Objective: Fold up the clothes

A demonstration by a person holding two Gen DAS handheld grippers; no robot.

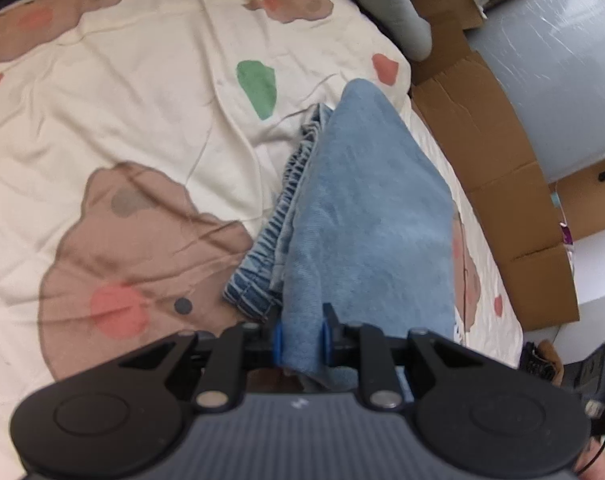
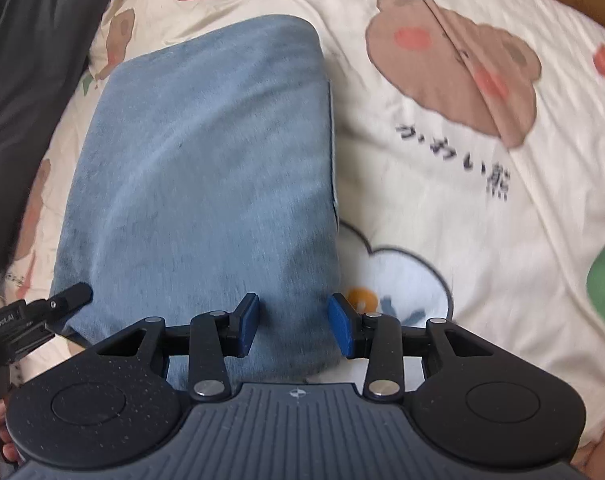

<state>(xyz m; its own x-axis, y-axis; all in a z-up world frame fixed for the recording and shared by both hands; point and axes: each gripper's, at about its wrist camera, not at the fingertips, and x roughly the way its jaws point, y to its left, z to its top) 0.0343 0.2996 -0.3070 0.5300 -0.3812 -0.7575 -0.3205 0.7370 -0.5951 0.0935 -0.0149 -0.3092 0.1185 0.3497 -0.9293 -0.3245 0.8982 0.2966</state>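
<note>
Now cardboard boxes (image 1: 498, 184) beside bed, contents unclear. Left gripper (image 1: 301, 338) clamped on blue folded garment (image 1: 366, 216) edge; right gripper (image 2: 293, 326) fingers apart, hovering over it.

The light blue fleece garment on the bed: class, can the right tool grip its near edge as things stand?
Probably yes. The right tool is open, its pads either side of the light blue fleece garment's near edge, with nothing between.

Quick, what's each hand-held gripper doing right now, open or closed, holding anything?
Left hand-held gripper: closed on the blue garment.
Right hand-held gripper: open, over the garment, holding nothing.
</note>
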